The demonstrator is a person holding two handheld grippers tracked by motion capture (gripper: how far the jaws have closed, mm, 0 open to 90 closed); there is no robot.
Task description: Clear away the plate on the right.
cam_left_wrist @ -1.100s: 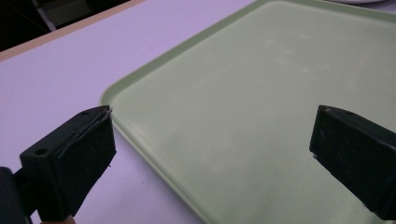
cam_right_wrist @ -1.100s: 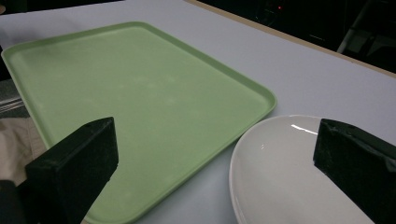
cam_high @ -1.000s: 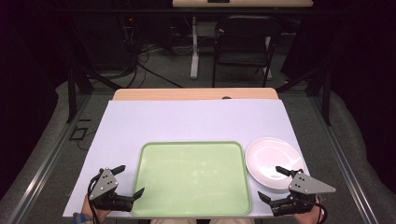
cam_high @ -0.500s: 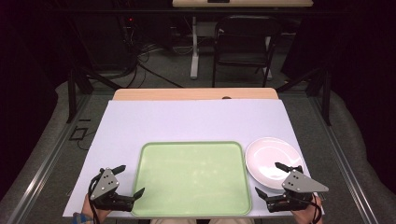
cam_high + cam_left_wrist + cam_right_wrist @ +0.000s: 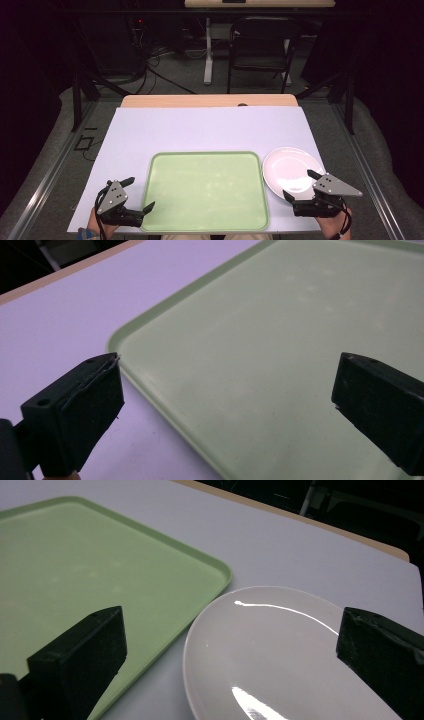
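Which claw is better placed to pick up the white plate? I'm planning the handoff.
Likely the right claw: it is open at the plate, whose near rim lies between its jaws. The left claw sits across the tray.

White plate (image 5: 291, 171) flat, beside green tray (image 5: 205, 190).

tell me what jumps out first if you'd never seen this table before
The pale green tray stands out, lying empty near the front edge of the white table. Just to its right sits a glossy white plate, close beside the tray's rim and also empty. An open black tool flanks each: the left tool at the tray's near left corner, the right tool over the plate's near edge.
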